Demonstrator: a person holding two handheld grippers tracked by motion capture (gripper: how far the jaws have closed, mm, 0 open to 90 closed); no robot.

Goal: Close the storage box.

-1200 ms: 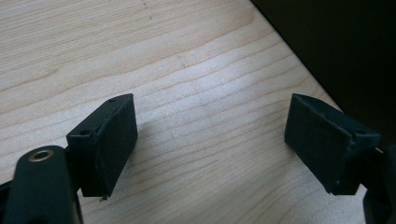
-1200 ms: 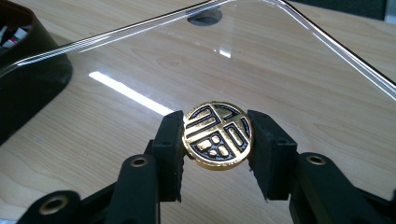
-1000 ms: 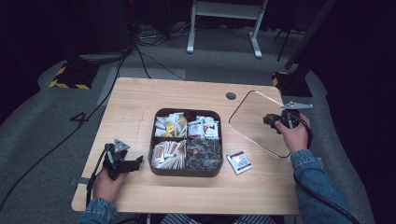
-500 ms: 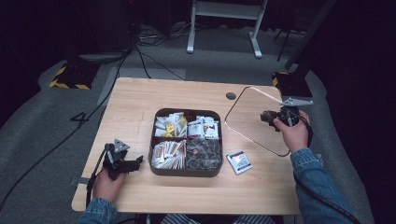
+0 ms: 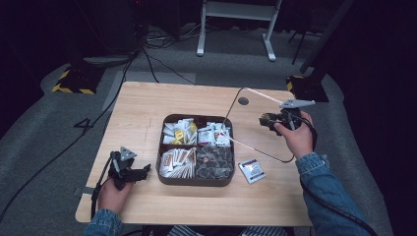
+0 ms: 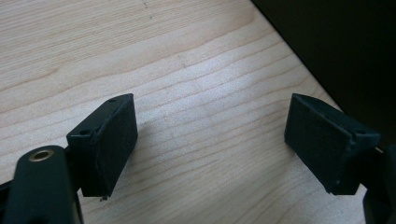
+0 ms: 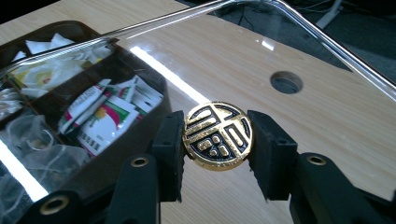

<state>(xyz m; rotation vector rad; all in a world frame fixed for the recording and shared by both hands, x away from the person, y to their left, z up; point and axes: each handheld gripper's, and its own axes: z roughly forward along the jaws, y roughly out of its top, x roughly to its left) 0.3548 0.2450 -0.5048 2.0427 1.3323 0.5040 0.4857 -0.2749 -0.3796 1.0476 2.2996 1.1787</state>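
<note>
The right claw (image 7: 215,140) grips the clear lid (image 5: 255,123) by its gold knob (image 7: 217,136), tilted over the tray's (image 5: 196,178) 3 o'clock edge; it should level the lid squarely before lowering, while the left claw (image 6: 210,149), gaping wide, rests on the tabletop (image 5: 147,108).

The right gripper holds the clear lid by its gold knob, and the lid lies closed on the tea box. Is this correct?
Not quite. The right gripper does hold the clear lid by its gold knob, but the high view shows the lid raised and tilted beside the tea box, which stands open.
</note>
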